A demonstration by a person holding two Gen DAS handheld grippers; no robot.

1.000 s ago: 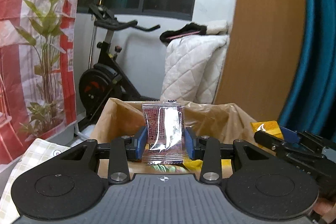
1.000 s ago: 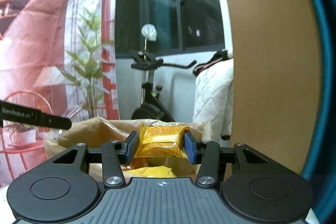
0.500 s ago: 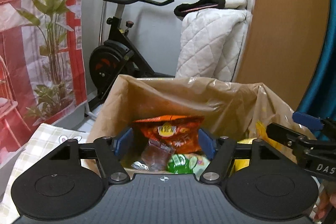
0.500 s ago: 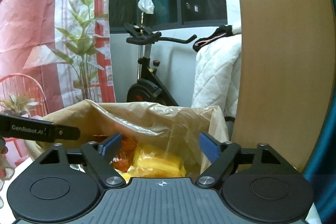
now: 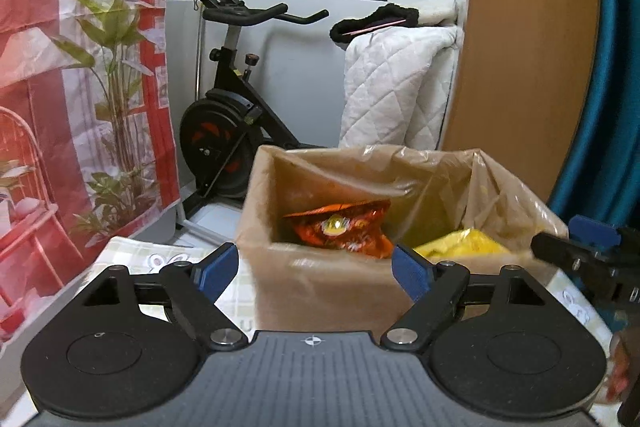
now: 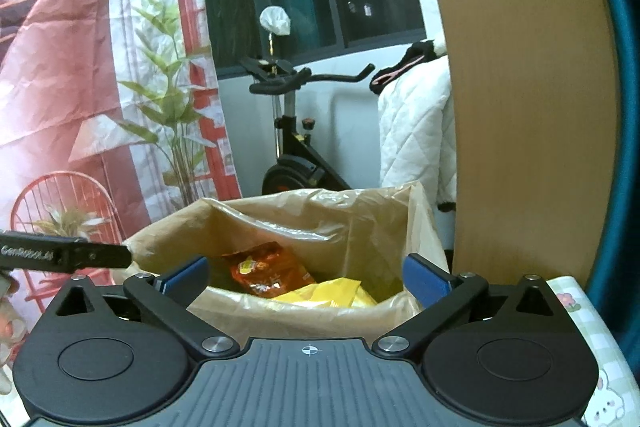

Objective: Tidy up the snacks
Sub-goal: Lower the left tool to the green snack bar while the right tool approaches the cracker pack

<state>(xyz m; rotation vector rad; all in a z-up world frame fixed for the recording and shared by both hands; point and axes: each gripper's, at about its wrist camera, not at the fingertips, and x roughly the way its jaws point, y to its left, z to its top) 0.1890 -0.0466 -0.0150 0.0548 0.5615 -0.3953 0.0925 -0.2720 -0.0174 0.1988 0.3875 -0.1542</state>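
Observation:
A cardboard box lined with a brown plastic bag [image 5: 328,291] [image 6: 360,223] stands on the table in front of both grippers. Inside lie an orange snack bag [image 5: 340,227] [image 6: 266,269] and a yellow snack packet [image 5: 460,247] [image 6: 328,293]. My left gripper [image 5: 314,269] is open and empty, just in front of the box's near wall. My right gripper [image 6: 306,277] is open and empty at the box's near rim. The right gripper's finger shows at the right edge of the left wrist view [image 5: 580,259]; the left gripper's finger shows at the left of the right wrist view [image 6: 64,255].
A checked tablecloth [image 5: 132,259] [image 6: 580,307] covers the table. Behind it stand an exercise bike [image 5: 224,131], a white quilt [image 5: 396,87], a wooden panel [image 5: 520,47] and a blue curtain [image 5: 608,67]. A printed red backdrop [image 5: 60,87] hangs at the left.
Both grippers opened and dropped their packets, the silver-red one and the yellow one, into the box, then drew back from it toward me.

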